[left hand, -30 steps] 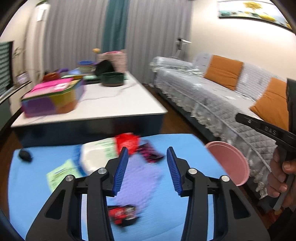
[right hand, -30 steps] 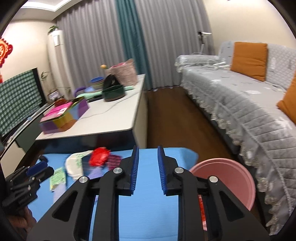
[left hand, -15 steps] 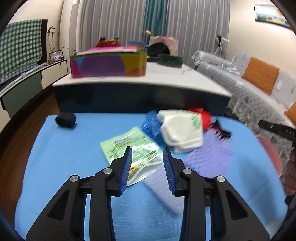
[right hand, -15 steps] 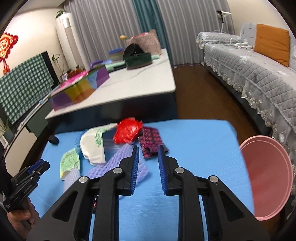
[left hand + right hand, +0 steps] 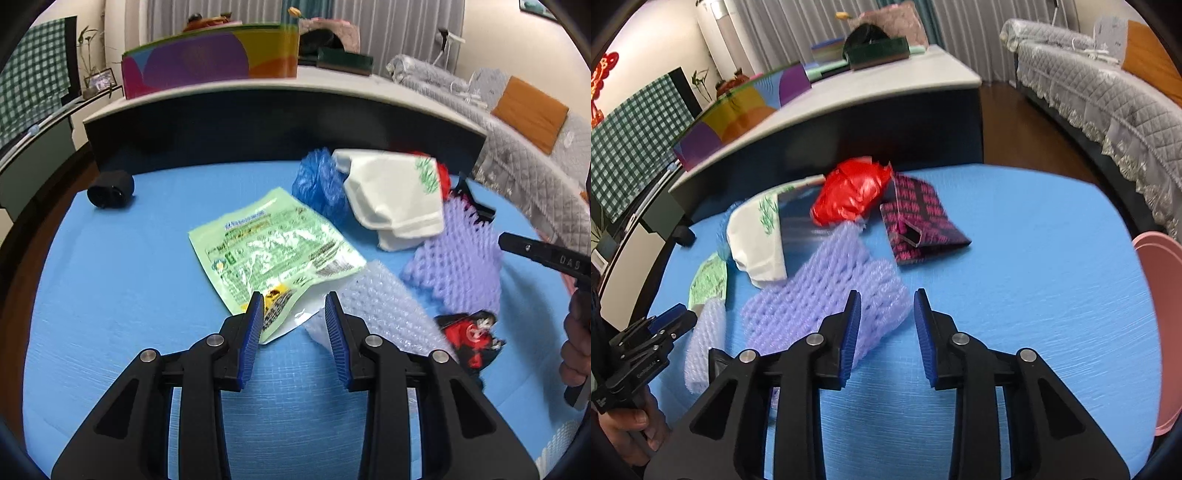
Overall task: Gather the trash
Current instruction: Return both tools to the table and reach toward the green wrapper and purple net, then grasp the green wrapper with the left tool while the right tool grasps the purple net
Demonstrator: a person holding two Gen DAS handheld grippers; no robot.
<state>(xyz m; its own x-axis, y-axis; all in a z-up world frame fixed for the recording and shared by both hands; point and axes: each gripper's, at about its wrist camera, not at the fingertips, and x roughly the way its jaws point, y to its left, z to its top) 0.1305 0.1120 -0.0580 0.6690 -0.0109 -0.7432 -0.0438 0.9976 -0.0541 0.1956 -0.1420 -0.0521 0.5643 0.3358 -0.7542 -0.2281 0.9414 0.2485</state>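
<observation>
Beside the white bag [image 5: 395, 195], the green foil pouch [image 5: 273, 254] looks light and crinkly, best pinched at its near corner between the left gripper's [image 5: 294, 317] part-open, empty jaws.

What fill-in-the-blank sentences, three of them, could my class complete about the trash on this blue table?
1. The crumpled plastic bag beside the white bag is ____ in colour.
2. The left tongs hover over the corner of the ____ snack packet.
3. The basin at the table's edge is ____.

Missing words: red; green; pink
</observation>
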